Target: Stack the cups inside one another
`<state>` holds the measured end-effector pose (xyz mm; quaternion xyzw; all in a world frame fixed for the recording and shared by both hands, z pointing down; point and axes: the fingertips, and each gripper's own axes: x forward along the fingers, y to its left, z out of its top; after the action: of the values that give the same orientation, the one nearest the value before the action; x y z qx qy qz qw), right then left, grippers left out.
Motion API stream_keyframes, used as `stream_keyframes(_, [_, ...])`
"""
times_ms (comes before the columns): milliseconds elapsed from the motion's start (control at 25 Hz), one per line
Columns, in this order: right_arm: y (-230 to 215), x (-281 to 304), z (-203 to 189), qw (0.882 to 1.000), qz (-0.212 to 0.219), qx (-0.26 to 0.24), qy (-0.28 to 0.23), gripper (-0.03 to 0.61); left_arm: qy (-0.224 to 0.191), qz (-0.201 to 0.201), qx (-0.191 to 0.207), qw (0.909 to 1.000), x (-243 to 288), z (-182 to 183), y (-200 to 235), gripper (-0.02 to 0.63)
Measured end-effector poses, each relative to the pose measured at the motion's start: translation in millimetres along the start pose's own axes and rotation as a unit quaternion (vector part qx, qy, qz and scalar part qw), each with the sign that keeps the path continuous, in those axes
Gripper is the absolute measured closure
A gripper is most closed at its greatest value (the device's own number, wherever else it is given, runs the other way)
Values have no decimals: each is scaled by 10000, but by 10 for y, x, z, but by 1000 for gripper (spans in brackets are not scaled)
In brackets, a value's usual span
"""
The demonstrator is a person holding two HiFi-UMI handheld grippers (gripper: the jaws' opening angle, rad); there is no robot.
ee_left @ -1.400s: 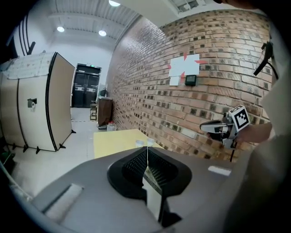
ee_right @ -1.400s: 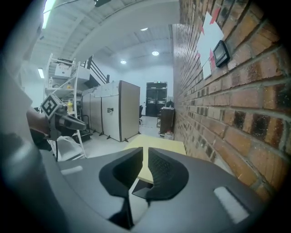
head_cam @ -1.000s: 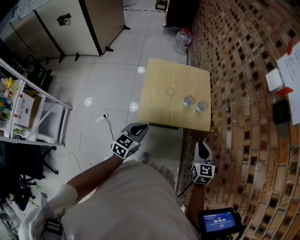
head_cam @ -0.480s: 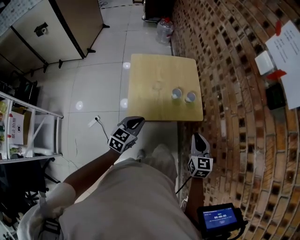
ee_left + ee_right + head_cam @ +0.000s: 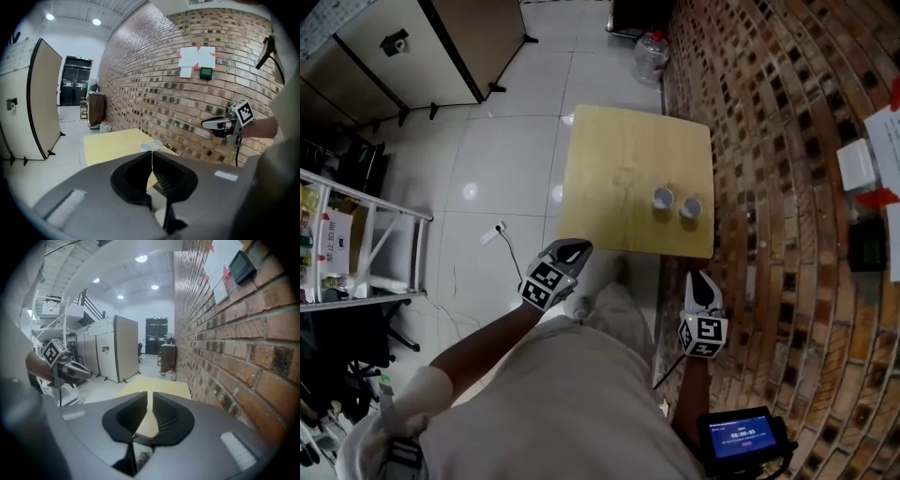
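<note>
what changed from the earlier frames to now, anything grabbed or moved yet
Mostly the head view shifted, so the table sits slightly differently in frame. Nothing was taken hold of or let go. The left gripper and right gripper stay shut and empty, short of the table's near edge. The wall-side cup and the other cup stay side by side, unstacked.

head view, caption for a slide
Two cups side by side on a table by a brick wall; left gripper and right gripper short of it.
</note>
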<state>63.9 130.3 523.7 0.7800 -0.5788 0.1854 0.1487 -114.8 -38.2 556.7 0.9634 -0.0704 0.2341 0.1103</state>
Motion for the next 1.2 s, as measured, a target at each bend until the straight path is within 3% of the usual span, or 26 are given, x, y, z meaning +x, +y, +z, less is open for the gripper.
stream_keyframes(280, [-375, 533, -146, 9989, 261, 33, 394, 545, 202, 266, -151, 9993, 403, 251, 236, 588])
stream_keyframes(760, [-825, 1216, -146, 9934, 534, -747, 692, 545, 437, 319, -94, 9985, 980, 557, 172, 586])
stream_keyframes(1200, [-1035, 1736, -513, 9713, 868, -1784, 1314, 545, 654, 615, -42, 9960, 1165, 598, 195, 586])
